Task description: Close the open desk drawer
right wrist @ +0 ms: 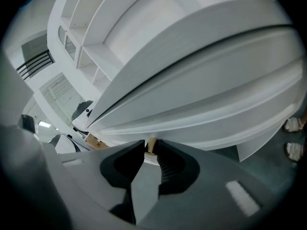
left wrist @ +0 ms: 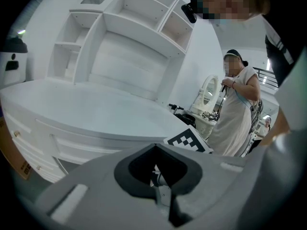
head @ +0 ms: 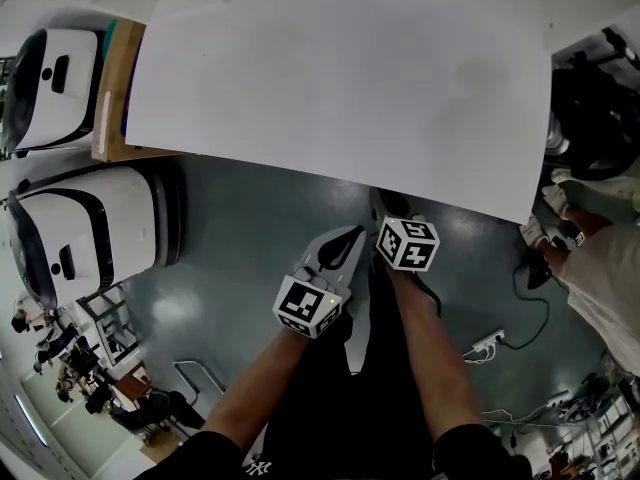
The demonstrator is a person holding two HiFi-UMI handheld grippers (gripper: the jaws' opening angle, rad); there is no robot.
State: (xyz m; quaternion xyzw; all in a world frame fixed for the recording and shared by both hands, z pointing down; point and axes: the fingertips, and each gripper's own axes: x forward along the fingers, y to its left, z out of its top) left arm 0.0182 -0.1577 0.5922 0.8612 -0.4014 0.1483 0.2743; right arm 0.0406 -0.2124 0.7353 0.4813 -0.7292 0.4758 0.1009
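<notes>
A white desk (head: 340,88) fills the top of the head view. Its drawer front (right wrist: 216,104) runs as a long white panel under the desk top, with a small tan knob (right wrist: 151,144) on it. My right gripper (right wrist: 150,153) is shut on that knob, and from above its tip (head: 388,206) sits right at the desk's front edge. No drawer shows beyond the desk top from above. My left gripper (head: 340,248) hangs shut and empty just left of the right one, a little back from the desk; its jaws (left wrist: 154,150) meet with nothing between them.
Two white machines (head: 90,228) (head: 50,88) and a cardboard box (head: 115,88) stand left of the desk. A person (head: 600,278) (left wrist: 235,109) stands at the right beside cables and a power strip (head: 487,343). A white shelf unit (left wrist: 129,37) rises at the desk's back.
</notes>
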